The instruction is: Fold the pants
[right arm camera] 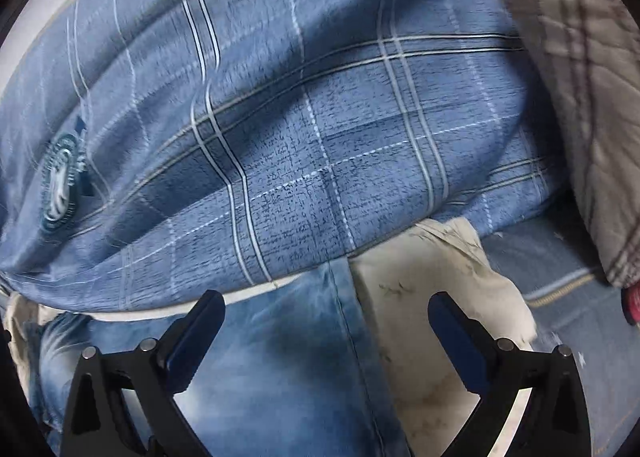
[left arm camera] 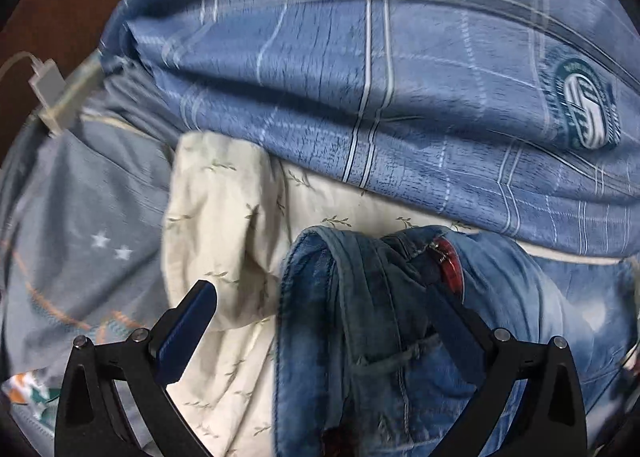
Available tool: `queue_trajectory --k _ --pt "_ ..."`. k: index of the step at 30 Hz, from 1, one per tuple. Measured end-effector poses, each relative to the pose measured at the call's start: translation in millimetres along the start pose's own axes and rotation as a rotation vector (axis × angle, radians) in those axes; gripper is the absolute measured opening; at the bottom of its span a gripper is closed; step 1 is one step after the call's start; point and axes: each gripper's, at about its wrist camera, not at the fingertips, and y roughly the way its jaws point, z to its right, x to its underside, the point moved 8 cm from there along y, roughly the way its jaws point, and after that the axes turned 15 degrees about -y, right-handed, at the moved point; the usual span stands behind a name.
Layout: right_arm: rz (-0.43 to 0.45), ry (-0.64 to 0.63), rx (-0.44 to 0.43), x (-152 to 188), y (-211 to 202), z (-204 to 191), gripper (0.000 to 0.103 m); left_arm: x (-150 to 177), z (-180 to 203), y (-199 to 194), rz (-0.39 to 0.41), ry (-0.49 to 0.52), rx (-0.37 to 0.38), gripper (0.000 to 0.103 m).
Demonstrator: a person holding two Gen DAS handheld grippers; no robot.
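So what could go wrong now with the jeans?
The jeans are bunched in a lump between the left gripper's wide-open fingers, so it might pinch several layers together. The cream sheet lies right beside them and could get caught too. The big blue quilt crowds close, leaving little room to spread them flat.

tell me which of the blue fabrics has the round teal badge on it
The plaid blue quilt, with its badge. The faded jeans show seams, and the grey-blue sheet has white stars.

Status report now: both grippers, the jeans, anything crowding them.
Left gripper open, straddling bunched jeans. Right gripper open over a flat jeans leg. Blue plaid quilt overlaps the jeans' far edge; cream leaf-print cloth lies alongside.
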Motion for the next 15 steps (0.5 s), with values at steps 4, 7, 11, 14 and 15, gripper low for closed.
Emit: queue_trajectory --k 4,7,11,14,15 --pt "-0.035 -0.01 0.002 4 20 -1 0.103 -2 8 27 -0.07 -0.025 0.013 0.103" --pt "-0.049 0.001 -0.001 6 34 -1 0.103 -3 18 47 -0.117 -0.05 0.022 0.103" --pt "-0.079 0.003 -0.009 13 52 -4 0.102 1 33 67 -0.149 -0.08 0.067 0.099" --pt "-0.079 -0.007 -0.029 15 60 -8 0.093 7 42 81 -0.156 -0.057 0.033 0.076" --pt "-0.077 -0.005 -0.047 16 61 -11 0.08 6 41 86 -0.147 -0.054 0.008 0.069"
